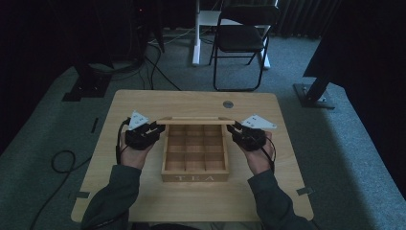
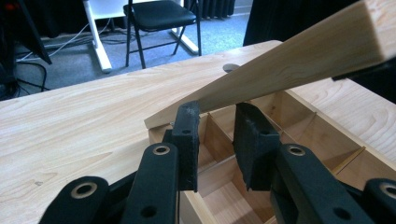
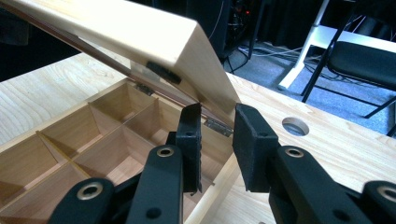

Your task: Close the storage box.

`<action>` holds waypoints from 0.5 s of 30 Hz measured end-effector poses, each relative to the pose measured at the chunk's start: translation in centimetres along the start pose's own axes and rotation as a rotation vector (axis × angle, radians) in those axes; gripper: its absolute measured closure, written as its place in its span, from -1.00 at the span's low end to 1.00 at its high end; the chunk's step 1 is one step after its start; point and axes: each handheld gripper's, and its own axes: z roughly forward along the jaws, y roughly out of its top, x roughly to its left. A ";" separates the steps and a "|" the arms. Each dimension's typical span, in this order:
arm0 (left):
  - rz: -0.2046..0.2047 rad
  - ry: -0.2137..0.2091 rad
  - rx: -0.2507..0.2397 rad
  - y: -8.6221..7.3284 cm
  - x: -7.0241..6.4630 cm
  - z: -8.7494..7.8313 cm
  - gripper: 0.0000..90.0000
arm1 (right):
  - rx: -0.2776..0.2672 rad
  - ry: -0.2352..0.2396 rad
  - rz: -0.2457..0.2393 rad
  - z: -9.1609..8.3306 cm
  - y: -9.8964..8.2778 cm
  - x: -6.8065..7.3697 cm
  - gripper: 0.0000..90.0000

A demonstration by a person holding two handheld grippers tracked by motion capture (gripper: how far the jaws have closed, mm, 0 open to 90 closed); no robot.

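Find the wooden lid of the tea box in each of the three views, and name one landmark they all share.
High view: the lid stands raised along the box's far edge, at centre.
Left gripper view: it slants from the upper right down to just above the jaws.
Right gripper view: it fills the upper left, tilted over the compartments.
Shared landmark: the folding chair beyond the table.

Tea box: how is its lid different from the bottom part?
The lid is tilted up at the back; the bottom part sits flat on the table. The lid is one flat piece; the bottom part is split into little square compartments. The bottom part has TEA on its front; no letters are visible on the lid. Both are pale wood, joined by hinges.
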 end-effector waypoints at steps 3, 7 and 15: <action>-0.004 -0.001 0.002 -0.2 -0.1 -0.1 0.58 | 0.001 0.002 0.003 -0.1 -0.2 0.1 0.60; -0.004 -0.001 0.006 -0.4 -0.2 -0.1 0.57 | 0.002 0.006 0.006 -0.2 -0.4 0.2 0.59; -0.014 -0.006 0.005 -0.7 -0.3 -0.2 0.57 | -0.004 0.010 0.007 -0.5 -0.5 0.5 0.53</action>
